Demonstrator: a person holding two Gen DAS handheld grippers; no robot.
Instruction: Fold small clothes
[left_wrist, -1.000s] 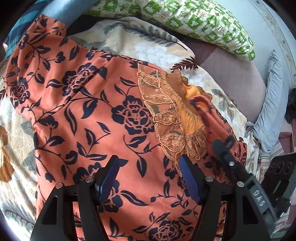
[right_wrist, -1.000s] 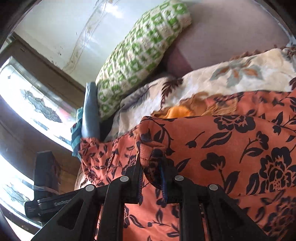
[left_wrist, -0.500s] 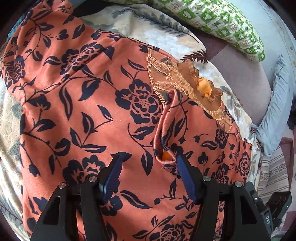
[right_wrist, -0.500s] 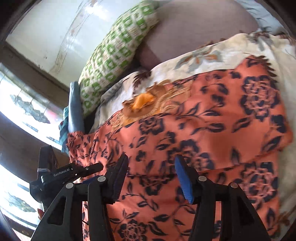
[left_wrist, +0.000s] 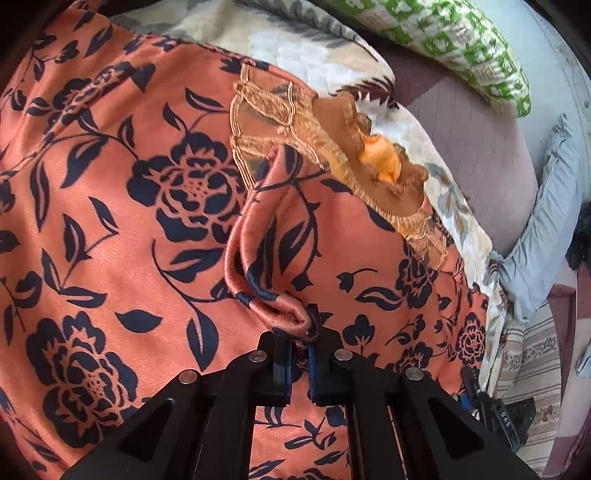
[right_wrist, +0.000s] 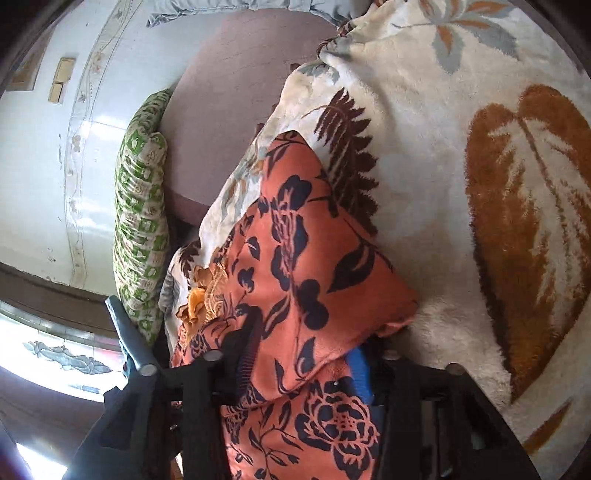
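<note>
Left gripper (left_wrist: 300, 360) clamped tight on the rolled hem of the orange satin garment with dark navy flower print (left_wrist: 147, 229); jaws just closed, blue pads nearly together with a pinch of cloth between. Right gripper (right_wrist: 306, 360) also just closed, biting a thick fold of the same garment near its outer corner, cloth bulging up over the blue pad (right_wrist: 360, 373). Garment lying spread on the cream fleece blanket with brown leaf pattern (right_wrist: 461, 147), gold lace collar with ruffle (left_wrist: 332, 147) toward the far side, one flap already turned in over the chest. Beyond: mauve quilted bed sheet (left_wrist: 472, 147), green-and-white patterned pillow (left_wrist: 443, 40), grey-blue pillow (left_wrist: 554, 221) at the edge. Step in hand, by judgement: second fold, both grips set on the near and side edges. Next move probably needs a joint lift and carry-over toward the collar, with even tension between both grips. Satin slippery, so risk of the hem slipping out or the first flap dragging open.
</note>
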